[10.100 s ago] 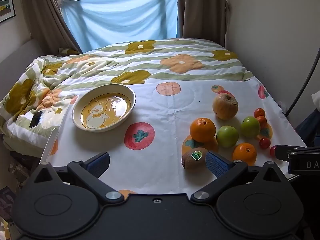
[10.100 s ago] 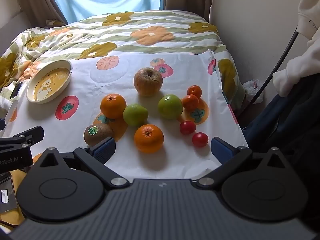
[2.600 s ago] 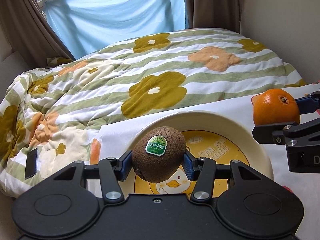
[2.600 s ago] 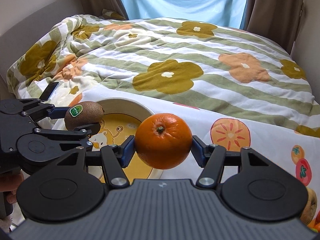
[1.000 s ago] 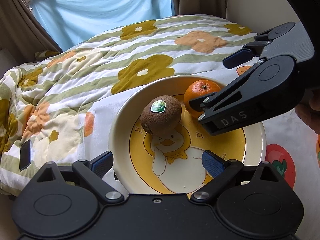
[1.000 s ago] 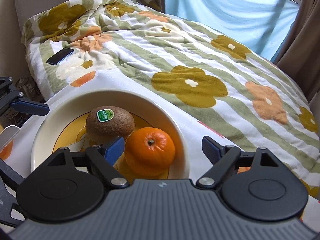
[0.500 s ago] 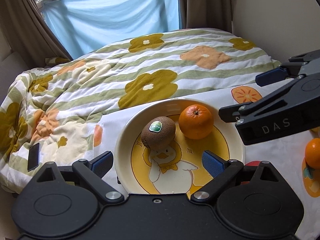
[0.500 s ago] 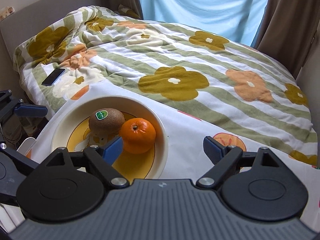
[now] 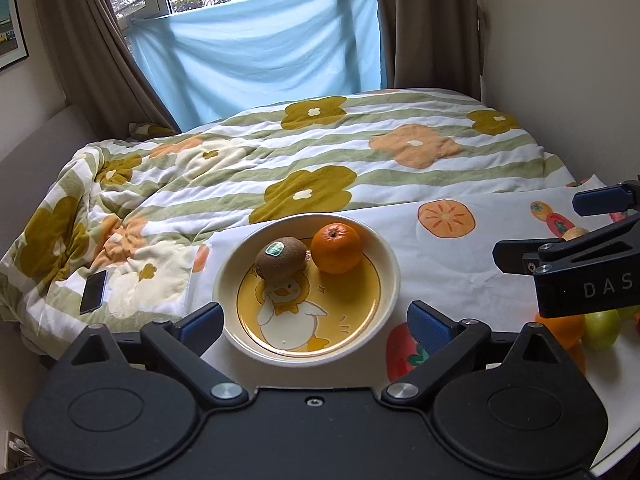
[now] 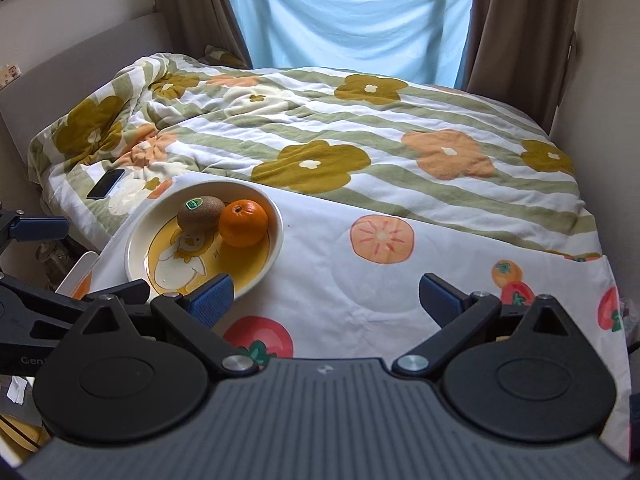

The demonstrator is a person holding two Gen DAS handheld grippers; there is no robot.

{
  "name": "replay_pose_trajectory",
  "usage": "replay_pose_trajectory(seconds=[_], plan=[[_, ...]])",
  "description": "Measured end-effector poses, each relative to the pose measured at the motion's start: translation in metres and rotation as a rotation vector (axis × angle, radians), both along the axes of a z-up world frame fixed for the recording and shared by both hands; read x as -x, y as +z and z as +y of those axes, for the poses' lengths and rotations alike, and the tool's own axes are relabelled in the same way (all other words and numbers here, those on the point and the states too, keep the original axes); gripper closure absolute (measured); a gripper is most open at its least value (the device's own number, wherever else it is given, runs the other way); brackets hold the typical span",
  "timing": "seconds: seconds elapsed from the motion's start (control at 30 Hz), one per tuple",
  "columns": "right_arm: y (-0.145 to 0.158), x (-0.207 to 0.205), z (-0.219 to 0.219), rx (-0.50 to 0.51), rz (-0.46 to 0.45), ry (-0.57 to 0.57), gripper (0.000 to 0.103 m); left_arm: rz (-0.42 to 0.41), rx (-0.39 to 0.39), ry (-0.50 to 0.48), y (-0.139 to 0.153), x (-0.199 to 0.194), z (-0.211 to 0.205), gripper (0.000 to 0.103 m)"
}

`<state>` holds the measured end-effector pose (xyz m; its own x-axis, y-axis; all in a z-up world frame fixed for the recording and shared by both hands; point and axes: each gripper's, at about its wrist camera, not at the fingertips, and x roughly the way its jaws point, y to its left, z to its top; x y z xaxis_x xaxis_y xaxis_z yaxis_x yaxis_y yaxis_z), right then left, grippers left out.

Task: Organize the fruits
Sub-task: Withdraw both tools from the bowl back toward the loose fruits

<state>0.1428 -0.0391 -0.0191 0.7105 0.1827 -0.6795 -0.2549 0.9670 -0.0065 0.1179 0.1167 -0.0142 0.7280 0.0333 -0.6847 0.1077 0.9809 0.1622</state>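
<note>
Resting in bowl [image 9: 390, 276], stickered kiwi [image 9: 281, 259], orange [image 9: 336, 247]

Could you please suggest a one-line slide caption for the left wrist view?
Kiwi and orange resting together in the duck-print bowl, framed by the open left gripper.

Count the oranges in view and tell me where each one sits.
2. One orange lies in the bowl beside the kiwi. Another orange sits on the cloth at the far right, half hidden behind the right gripper; more may be hidden.
</note>
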Motion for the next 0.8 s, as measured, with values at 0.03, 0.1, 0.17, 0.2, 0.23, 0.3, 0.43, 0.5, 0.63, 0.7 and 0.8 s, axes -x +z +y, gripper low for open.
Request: replay_pose_trajectory(seconds=[0.03, 0.1, 0.17, 0.2, 0.23, 0.3, 0.43, 0.5, 0.63, 0.7, 0.8], plan=[[0.002, 0.008, -0.009, -0.002, -0.002, -0.005, 0.000, -0.002, 0.006, 0.001, 0.001, 0.007, -0.006, 0.003], [0.004, 0.024, -0.029, -0.008, -0.005, -0.010, 0.000, -0.008, 0.018, -0.001, 0.003, 0.021, -0.018, 0.003], [0.006, 0.039, -0.047, -0.006, -0.011, -0.023, 0.000, -0.013, 0.028, -0.013, 0.004, 0.033, -0.031, 0.003], [0.006, 0.046, -0.054, -0.003, -0.014, -0.030, 0.000, -0.015, 0.032, -0.023, 0.004, 0.039, -0.038, 0.003], [0.006, 0.054, -0.065, -0.002, -0.016, -0.040, 0.000, -0.016, 0.033, -0.033, 0.003, 0.043, -0.045, 0.003], [0.006, 0.065, -0.082, -0.002, -0.015, -0.056, 0.000, -0.017, 0.032, -0.054, 0.001, 0.051, -0.060, 0.003], [0.000, 0.083, -0.115, -0.014, -0.007, -0.097, 0.000, -0.017, 0.040, -0.111, -0.007, 0.063, -0.086, 0.003], [-0.006, 0.090, -0.127, -0.020, -0.003, -0.119, 0.000, -0.018, 0.036, -0.145, -0.013, 0.066, -0.098, 0.003], [-0.018, 0.099, -0.149, -0.050, -0.004, -0.164, 0.000, -0.015, 0.027, -0.227, -0.030, 0.067, -0.119, 0.003], [-0.026, 0.102, -0.157, -0.064, 0.000, -0.187, 0.000, -0.013, 0.010, -0.271, -0.041, 0.063, -0.129, 0.003], [-0.040, 0.105, -0.163, -0.078, 0.013, -0.216, 0.000, -0.009, -0.013, -0.325, -0.056, 0.056, -0.139, 0.003]])
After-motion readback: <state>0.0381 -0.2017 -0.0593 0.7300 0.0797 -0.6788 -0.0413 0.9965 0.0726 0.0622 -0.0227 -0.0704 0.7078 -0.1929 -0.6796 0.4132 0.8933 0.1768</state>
